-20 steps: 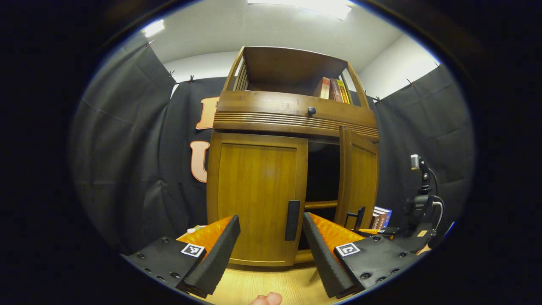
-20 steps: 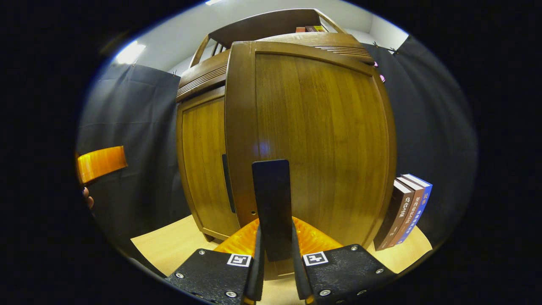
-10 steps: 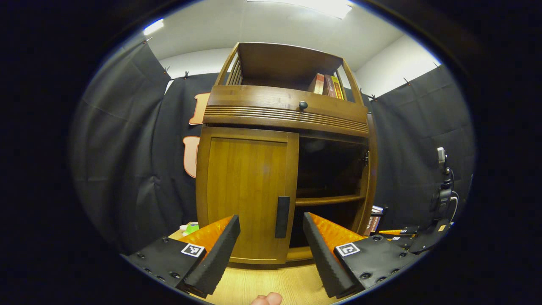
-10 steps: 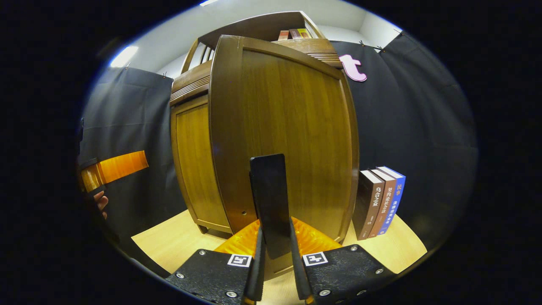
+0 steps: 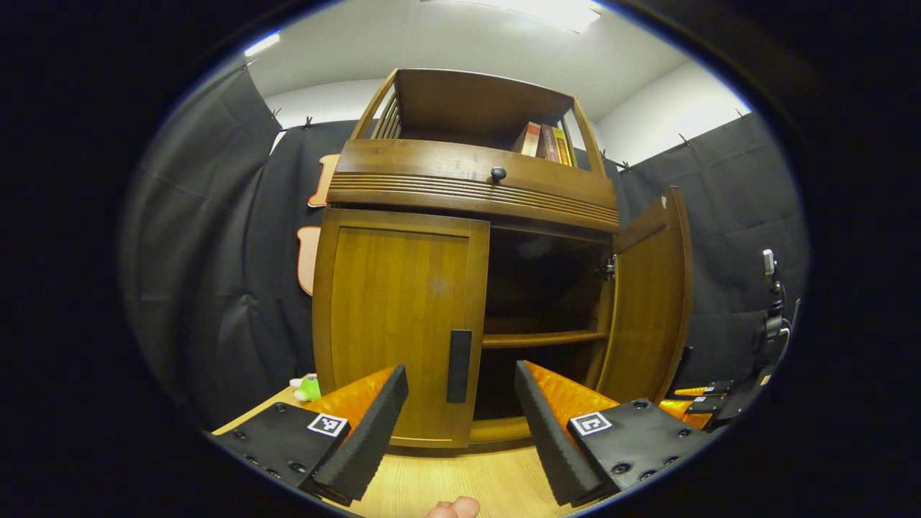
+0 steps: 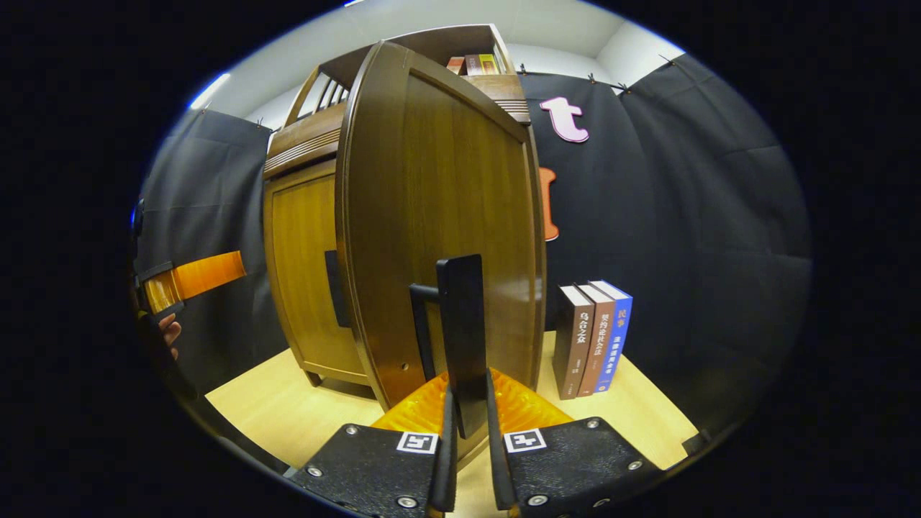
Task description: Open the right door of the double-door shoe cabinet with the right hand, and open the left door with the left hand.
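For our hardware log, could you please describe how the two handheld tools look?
The left tool and right tool each have two fingers on black, screw-studded plates, every plate bearing a small square black-and-white marker. The left tool's fingers are wedge-shaped with ridged inner faces.

shoe cabinet: glossy varnished wood | handle: matt black | table: pale wood

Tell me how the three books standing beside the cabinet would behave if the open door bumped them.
The three books stand upright on narrow ends, lean on nothing visible, so they would probably topple like dominoes. They look thick and rigid, likely heavy enough to resist the right door briefly.
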`<state>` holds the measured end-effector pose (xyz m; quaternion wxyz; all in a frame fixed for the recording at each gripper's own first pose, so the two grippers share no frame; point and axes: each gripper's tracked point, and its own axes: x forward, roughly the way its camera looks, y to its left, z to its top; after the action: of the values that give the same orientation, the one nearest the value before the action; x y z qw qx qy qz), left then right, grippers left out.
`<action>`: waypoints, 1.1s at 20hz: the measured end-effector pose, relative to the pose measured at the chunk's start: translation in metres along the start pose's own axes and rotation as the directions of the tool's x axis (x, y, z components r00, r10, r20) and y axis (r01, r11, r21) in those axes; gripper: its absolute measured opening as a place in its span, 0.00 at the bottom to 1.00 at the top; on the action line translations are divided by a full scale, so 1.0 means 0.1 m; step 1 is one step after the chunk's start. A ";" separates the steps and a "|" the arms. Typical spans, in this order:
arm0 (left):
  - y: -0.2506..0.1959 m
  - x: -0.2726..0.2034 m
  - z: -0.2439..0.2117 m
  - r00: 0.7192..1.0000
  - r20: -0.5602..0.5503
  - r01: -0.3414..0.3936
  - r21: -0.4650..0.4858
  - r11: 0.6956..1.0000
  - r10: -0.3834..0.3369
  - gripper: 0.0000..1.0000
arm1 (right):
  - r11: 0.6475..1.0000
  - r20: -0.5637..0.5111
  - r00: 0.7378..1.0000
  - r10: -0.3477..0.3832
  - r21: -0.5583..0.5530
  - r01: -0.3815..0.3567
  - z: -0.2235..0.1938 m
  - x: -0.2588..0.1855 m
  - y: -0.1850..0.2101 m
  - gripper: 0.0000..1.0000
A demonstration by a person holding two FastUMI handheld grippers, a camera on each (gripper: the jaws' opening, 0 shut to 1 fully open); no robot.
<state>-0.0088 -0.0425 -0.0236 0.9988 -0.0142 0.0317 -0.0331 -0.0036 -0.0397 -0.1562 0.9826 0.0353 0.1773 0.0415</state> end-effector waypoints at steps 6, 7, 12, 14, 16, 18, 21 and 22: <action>-0.03 0.02 -0.02 1.000 -0.005 0.005 -0.013 1.000 -0.005 0.94 | 0.994 0.019 0.994 -0.112 0.011 0.112 0.02 -0.12 -0.49 0.11; -0.03 0.03 -0.02 1.000 -0.005 0.006 -0.010 1.000 -0.006 0.94 | 0.992 0.027 0.992 -0.124 0.003 0.124 0.02 -0.13 -0.58 0.10; 0.06 0.03 -0.02 1.000 -0.002 -0.018 -0.009 1.000 0.018 0.94 | 0.996 0.055 0.994 -0.092 0.022 0.091 0.05 -0.17 -0.92 0.03; 0.10 0.03 -0.03 1.000 -0.004 -0.030 -0.011 1.000 0.030 0.94 | 0.998 0.066 0.996 -0.058 0.026 0.056 0.06 -0.16 -1.01 0.03; 0.12 0.02 -0.03 0.999 -0.007 -0.035 -0.015 0.999 0.035 0.94 | 0.999 0.076 0.997 -0.025 0.033 0.022 0.07 -0.16 -1.10 0.04; 0.15 0.02 -0.01 0.999 -0.004 -0.045 -0.015 0.999 0.045 0.94 | 1.000 0.080 0.997 0.004 0.030 -0.007 0.08 -0.16 -1.19 0.04; 0.20 0.02 0.03 0.998 0.007 -0.062 -0.006 0.998 0.062 0.94 | 0.999 0.083 0.996 0.045 0.025 -0.048 0.08 -0.14 -1.28 0.04; 0.22 0.02 0.04 0.998 0.011 -0.067 -0.002 0.998 0.067 0.94 | 0.998 0.092 0.994 0.051 0.027 -0.053 0.09 -0.15 -1.31 0.14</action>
<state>-0.0055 -0.0207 -0.0203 0.9995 -0.0139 0.0268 0.0006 -0.0058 -0.1715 -0.1535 0.9877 0.0564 0.1320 0.0627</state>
